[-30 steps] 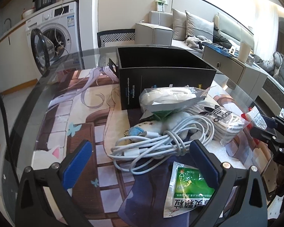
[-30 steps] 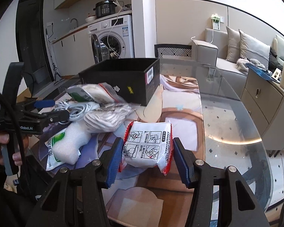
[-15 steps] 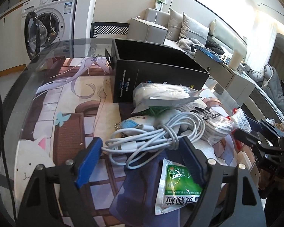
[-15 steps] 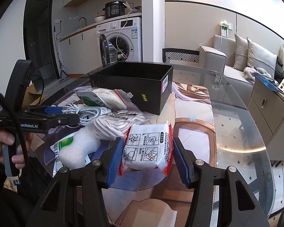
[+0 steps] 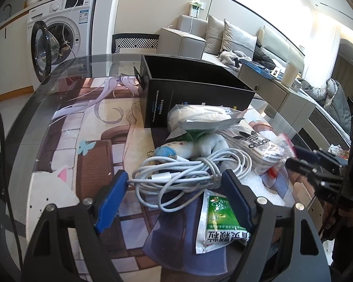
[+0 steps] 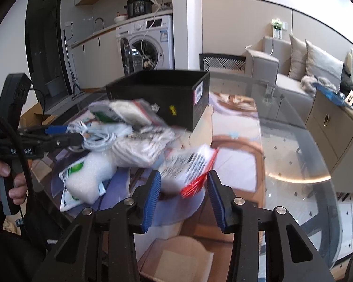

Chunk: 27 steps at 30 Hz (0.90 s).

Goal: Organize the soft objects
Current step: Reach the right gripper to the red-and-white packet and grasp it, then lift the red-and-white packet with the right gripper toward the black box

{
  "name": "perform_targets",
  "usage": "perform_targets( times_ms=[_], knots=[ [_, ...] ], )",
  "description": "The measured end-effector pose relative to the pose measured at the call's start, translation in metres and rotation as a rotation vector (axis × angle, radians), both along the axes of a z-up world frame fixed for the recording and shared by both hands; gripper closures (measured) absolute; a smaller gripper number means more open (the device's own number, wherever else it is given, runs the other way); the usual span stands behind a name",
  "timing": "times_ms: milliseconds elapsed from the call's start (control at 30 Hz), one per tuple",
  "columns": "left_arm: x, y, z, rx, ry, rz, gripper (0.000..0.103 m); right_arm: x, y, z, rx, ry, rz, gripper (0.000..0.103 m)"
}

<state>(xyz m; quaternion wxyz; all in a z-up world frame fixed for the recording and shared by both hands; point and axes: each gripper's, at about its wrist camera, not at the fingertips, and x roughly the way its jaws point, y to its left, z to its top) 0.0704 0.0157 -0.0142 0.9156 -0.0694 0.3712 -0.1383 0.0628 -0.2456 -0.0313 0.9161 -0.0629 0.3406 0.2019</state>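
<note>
Cables first: my left gripper (image 5: 174, 185) has its blue pads on either side of the white cable bundle (image 5: 190, 174), which lies on the glass table (image 5: 47, 108). The left pad touches the looped end; I cannot tell whether the right pad presses it, so I call this a wide bracket, not a sure grip. Just below the bundle lies a green-and-white granule sachet (image 5: 217, 223), partly under the right finger. Behind the bundle sit a small plush toy (image 5: 176, 149), a bagged pair of Adidas socks (image 5: 251, 145) and another clear bag of white goods (image 5: 200, 117), all in front of the open black box (image 5: 195, 94).

My right gripper (image 6: 182, 196) has just been narrowing its jaws, with the red-edged white packet (image 6: 188, 171) between them. That view is blurred, so contact is unclear.
</note>
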Motion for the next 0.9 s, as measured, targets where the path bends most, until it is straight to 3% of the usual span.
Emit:
perform_targets(
  times_ms=[200, 367, 433, 667, 900],
  knots=[
    [-0.002, 0.001, -0.003, 0.006, 0.003, 0.001, 0.022, 0.009, -0.001, -0.012, 0.056, 0.08, -0.016, 0.06],
    [-0.003, 0.001, -0.003, 0.009, 0.0, -0.005, 0.022, 0.017, 0.003, -0.007, 0.028, 0.062, -0.04, 0.029],
    [-0.002, 0.001, -0.003, 0.009, 0.0, -0.008, 0.022, 0.021, 0.008, -0.005, -0.014, 0.059, -0.012, 0.024],
    [-0.002, 0.001, -0.003, 0.011, 0.0, -0.007, 0.022, 0.045, 0.019, -0.006, -0.114, 0.083, 0.11, 0.023],
    [-0.002, 0.001, -0.003, 0.009, 0.0, -0.007, 0.022, 0.067, 0.021, -0.008, -0.123, 0.107, 0.172, 0.019]
  ],
)
